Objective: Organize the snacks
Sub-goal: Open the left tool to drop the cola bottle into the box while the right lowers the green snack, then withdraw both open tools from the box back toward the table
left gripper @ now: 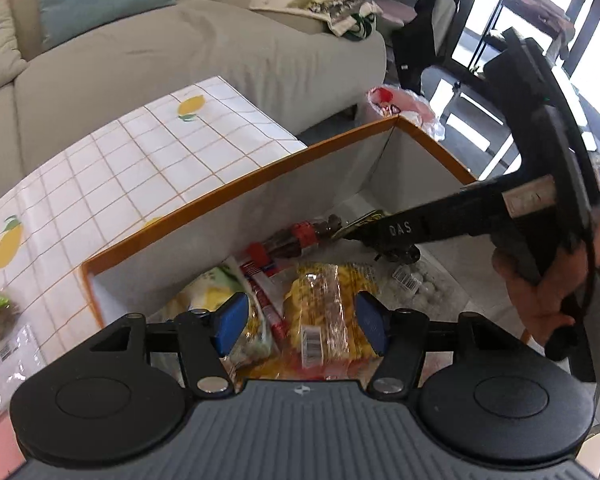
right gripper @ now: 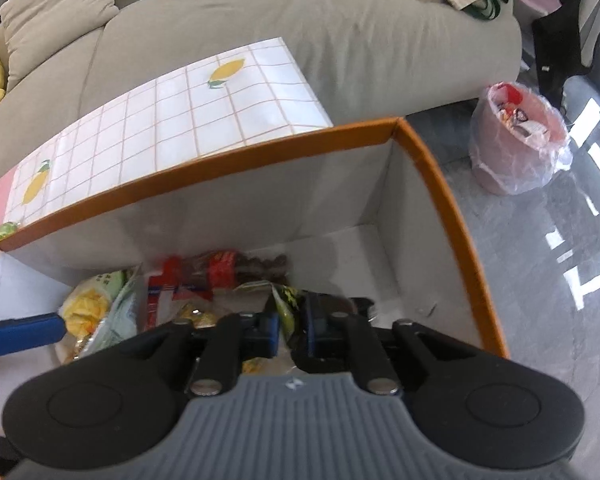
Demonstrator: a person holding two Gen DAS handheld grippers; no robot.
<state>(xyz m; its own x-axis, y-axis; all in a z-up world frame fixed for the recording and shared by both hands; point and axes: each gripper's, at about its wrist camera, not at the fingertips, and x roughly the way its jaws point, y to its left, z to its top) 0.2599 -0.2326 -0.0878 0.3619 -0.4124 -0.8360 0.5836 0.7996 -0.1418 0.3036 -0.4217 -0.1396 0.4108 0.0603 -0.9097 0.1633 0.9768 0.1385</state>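
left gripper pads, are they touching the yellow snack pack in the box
Apart. The left wrist view shows the left gripper open above the box, both blue pads clear of the yellow pack lying below.

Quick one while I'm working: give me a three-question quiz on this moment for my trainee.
1. True or false: the left gripper has its jaws shut.
2. The rim of the box is: A orange, B green, C blue.
3. Which fruit is printed on the tablecloth?

Key: 1 false, the jaws stand apart above the snacks. 2 A. 3 lemons.
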